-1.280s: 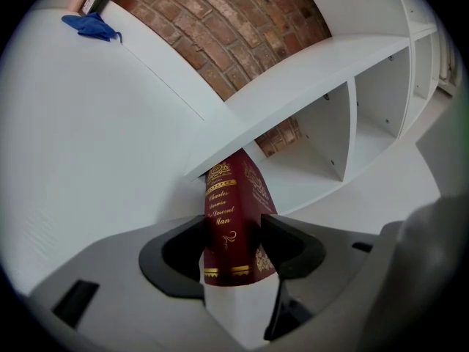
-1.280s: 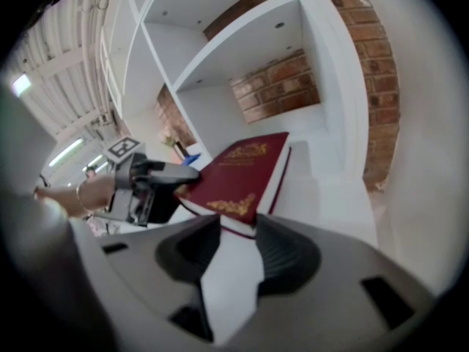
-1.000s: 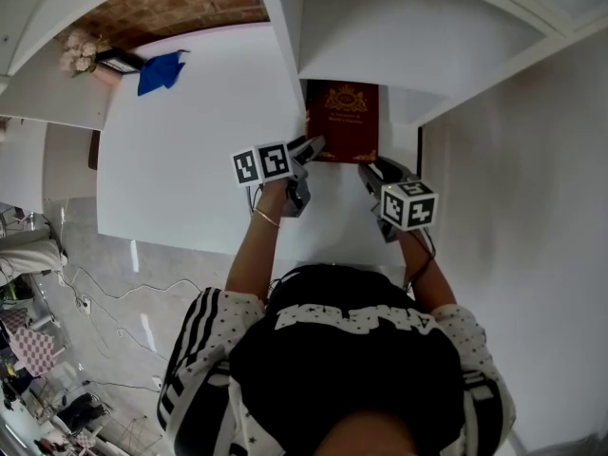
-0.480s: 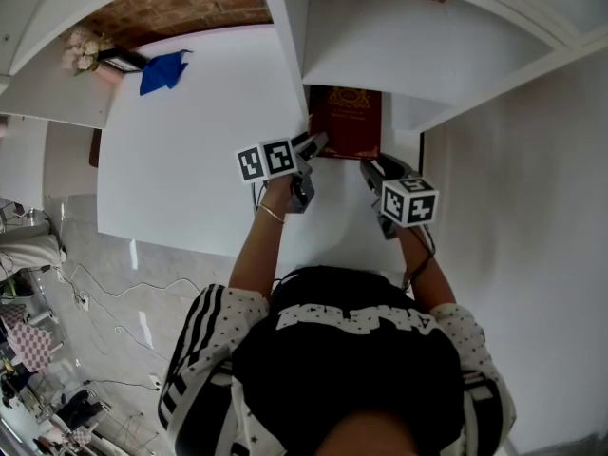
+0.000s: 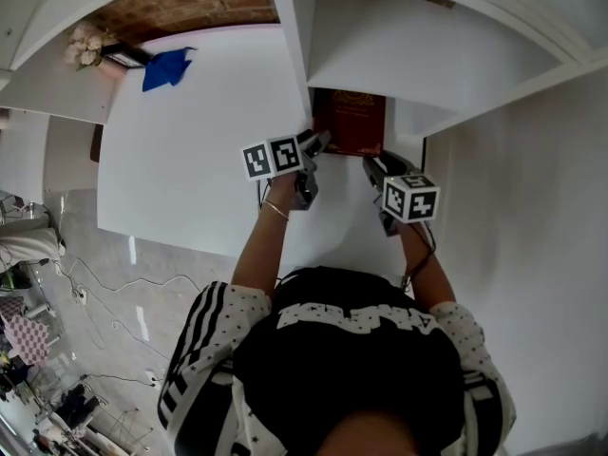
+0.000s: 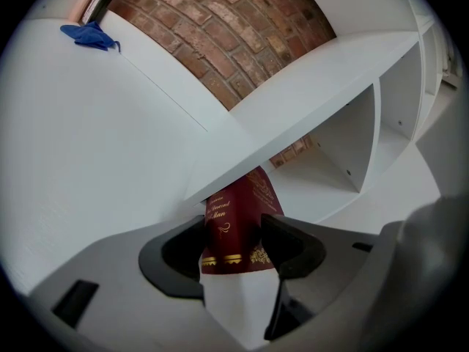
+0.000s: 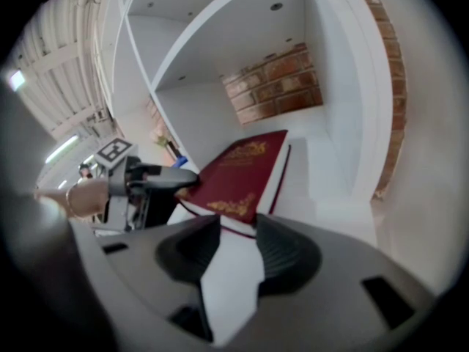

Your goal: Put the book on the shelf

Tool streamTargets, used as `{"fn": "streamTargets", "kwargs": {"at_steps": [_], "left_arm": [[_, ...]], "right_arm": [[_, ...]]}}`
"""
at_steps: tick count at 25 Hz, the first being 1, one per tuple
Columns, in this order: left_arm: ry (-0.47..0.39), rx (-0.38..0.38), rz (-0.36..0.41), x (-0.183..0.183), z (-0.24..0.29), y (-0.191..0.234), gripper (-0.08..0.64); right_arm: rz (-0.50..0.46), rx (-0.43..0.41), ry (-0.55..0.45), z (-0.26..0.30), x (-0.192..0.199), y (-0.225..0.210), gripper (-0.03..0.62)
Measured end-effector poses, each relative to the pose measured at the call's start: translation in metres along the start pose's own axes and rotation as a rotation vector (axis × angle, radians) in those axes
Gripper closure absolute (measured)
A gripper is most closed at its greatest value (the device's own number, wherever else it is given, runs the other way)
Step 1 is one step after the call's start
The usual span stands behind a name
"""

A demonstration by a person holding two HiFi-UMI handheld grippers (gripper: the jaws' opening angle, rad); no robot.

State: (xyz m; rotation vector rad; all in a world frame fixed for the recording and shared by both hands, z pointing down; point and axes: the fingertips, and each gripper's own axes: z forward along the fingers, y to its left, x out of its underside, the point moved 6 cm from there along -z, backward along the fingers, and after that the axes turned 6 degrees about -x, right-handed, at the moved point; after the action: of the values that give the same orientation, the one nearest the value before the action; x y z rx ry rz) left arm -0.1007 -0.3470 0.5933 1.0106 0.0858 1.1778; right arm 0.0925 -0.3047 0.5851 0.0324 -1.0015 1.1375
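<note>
A dark red book [image 5: 350,122] with gold print lies flat, its far half under the white shelf board [image 5: 399,55]. My left gripper [image 5: 315,144] is shut on the book's near left corner, and the spine [image 6: 233,222] stands between the jaws in the left gripper view. My right gripper [image 5: 372,163] is shut on the near right corner. In the right gripper view the book [image 7: 245,167] reaches into the open compartment, with my right gripper [image 7: 238,227] at its near edge and the left gripper [image 7: 157,178] at its left side.
A white upright divider [image 5: 290,36] borders the compartment on the left. A blue cloth [image 5: 166,67] and a small bunch of flowers [image 5: 85,44] lie far left on the white top [image 5: 190,160]. A brick wall [image 6: 220,28] stands behind.
Both grippers have pushed forward a little, and the book has slid deeper under the shelf board, so less of its cover shows.
</note>
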Motion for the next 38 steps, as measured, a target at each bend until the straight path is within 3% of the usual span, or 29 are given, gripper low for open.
{"fn": "streamTargets", "kwargs": {"at_steps": [38], "left_arm": [[-0.024,0.005,-0.028,-0.016,0.013,0.003,0.295]], "right_arm": [[0.005,0.039,-0.002,0.023,-0.028,-0.019,0.428]]}}
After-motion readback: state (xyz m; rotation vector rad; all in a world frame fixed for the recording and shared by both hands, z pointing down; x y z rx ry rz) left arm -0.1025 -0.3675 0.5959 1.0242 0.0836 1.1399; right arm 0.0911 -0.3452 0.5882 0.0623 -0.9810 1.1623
